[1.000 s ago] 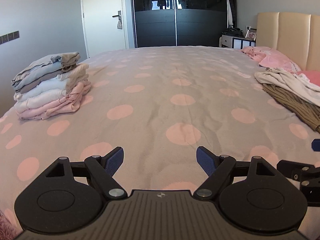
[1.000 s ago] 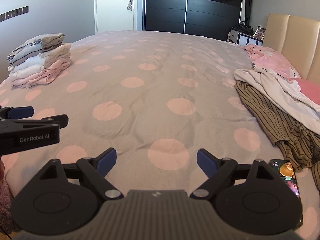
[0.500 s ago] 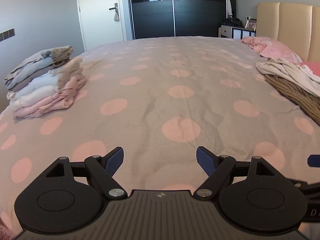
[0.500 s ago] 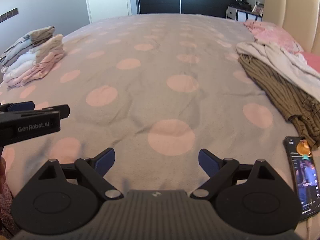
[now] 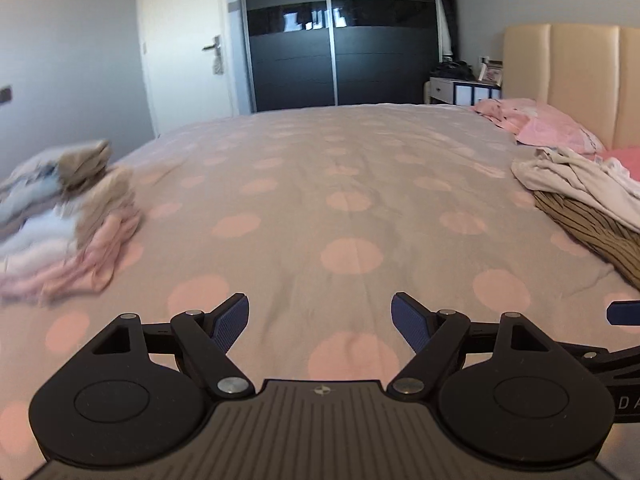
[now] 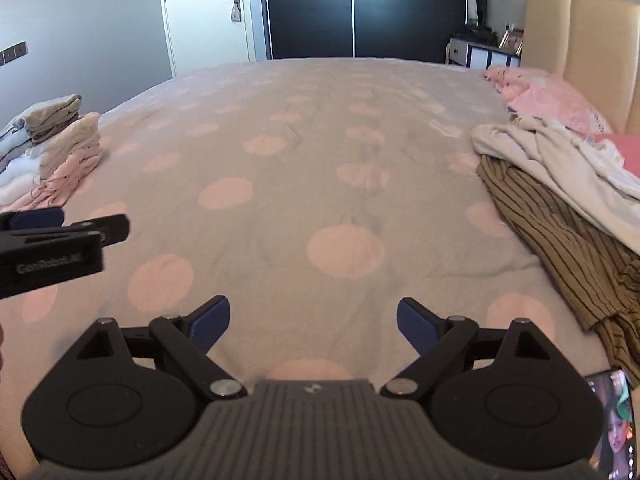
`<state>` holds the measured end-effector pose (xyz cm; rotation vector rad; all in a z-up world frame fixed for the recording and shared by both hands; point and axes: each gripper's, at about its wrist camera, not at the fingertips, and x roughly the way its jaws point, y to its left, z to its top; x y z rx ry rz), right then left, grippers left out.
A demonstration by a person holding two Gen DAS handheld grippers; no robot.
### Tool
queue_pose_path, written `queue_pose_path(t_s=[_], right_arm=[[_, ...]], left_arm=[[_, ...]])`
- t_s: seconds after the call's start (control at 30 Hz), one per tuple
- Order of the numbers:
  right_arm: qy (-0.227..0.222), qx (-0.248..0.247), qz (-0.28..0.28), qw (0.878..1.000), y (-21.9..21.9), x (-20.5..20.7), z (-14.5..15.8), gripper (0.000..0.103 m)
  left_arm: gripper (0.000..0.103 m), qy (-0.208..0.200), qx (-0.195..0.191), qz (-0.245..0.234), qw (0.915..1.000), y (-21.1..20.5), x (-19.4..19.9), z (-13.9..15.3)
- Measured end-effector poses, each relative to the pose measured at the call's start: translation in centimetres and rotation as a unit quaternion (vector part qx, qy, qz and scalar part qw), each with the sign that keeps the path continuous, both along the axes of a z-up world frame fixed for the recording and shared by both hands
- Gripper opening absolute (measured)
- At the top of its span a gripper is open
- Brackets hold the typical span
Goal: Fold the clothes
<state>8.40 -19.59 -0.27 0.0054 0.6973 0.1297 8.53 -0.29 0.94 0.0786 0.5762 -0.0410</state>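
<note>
A stack of folded clothes (image 5: pixel 64 216) lies at the left of the bed; it also shows in the right wrist view (image 6: pixel 52 152). Unfolded clothes lie at the right: a cream garment (image 6: pixel 560 168) over a brown striped garment (image 6: pixel 560 240), also seen in the left wrist view (image 5: pixel 588 216). My left gripper (image 5: pixel 320 320) is open and empty above the near part of the bed. My right gripper (image 6: pixel 313 322) is open and empty beside it. The left gripper also shows from the side at the left of the right wrist view (image 6: pixel 60 240).
The bed (image 6: pixel 320 140) has a grey cover with pink dots. A phone (image 6: pixel 612 424) with a lit screen lies at the near right edge. Pink pillows (image 6: pixel 552 100) and a beige headboard (image 6: pixel 580 52) are at the right. A dark wardrobe (image 5: pixel 340 40) and a door (image 5: pixel 184 48) stand beyond.
Both grippers tilted down about half a second ago and have since tilted back up, with the left one moving forward over the bed. Both stay open and empty. The clothes have not moved.
</note>
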Motion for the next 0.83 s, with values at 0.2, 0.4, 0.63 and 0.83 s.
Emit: queue_pose_path(t_s=[0.2, 0.4, 0.63, 0.83], right_arm=[[-0.007, 0.022, 0.011, 1.0, 0.4, -3.7, 1.2, 0.092], [-0.043, 0.012, 0.004, 0.999, 0.6, -5.4, 3.1, 0.092], [-0.046, -0.005, 0.026, 0.999, 2.1, -6.3, 3.1, 0.092], [-0.057, -0.015, 0.038, 0.998, 2.7, -6.7, 3.4, 0.092]], left_arm=[[0.079, -0.009, 0.009, -0.025, 0.9996, -0.4, -3.4, 0.9], [0.079, -0.004, 0.039, -0.03, 0.9988, -0.9, -4.7, 1.0], [0.079, 0.017, 0.044, -0.039, 0.9981, -0.9, -5.7, 0.1], [0.079, 0.006, 0.048, -0.035, 0.9982, -0.6, -6.1, 0.6]])
